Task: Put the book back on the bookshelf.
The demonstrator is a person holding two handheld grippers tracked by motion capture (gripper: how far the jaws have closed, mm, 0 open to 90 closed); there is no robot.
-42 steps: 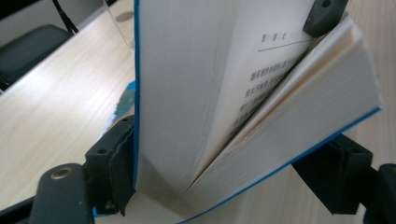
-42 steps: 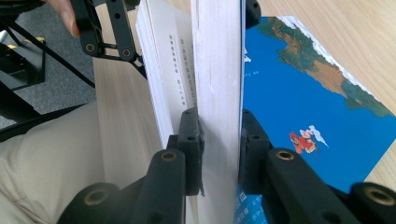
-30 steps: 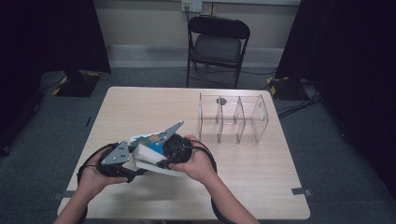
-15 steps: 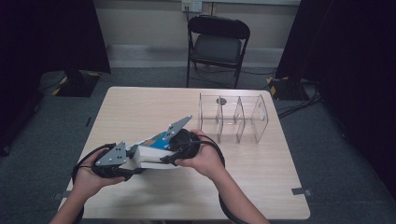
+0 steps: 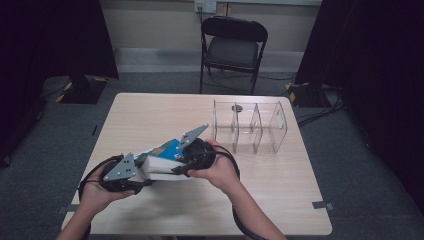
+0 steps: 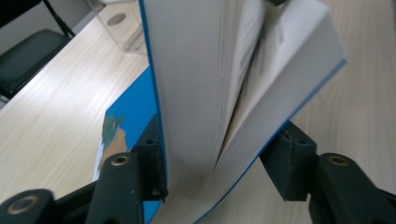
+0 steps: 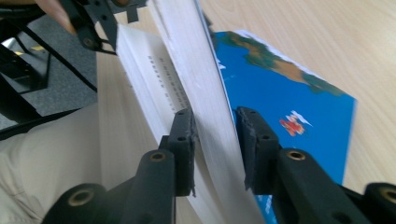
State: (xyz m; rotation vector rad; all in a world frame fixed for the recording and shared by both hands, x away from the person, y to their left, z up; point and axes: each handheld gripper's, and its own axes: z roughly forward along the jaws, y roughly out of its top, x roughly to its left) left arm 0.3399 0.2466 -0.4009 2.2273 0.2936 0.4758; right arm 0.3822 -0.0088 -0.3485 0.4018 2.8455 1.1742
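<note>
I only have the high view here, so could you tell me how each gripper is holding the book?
Observer: In the left gripper view, the left gripper straddles the whole book, one jaw on each blue cover near the spine.
Operator: Thank you. Is the book closed between them?
Observer: No, in that view the pages fan apart into two blocks with a gap between them.
Operator: And the right gripper, please?
Observer: In the right gripper view, the right gripper has its jaws on either side of one block of pages only; the blue front cover lies outside them, over the table.
</note>
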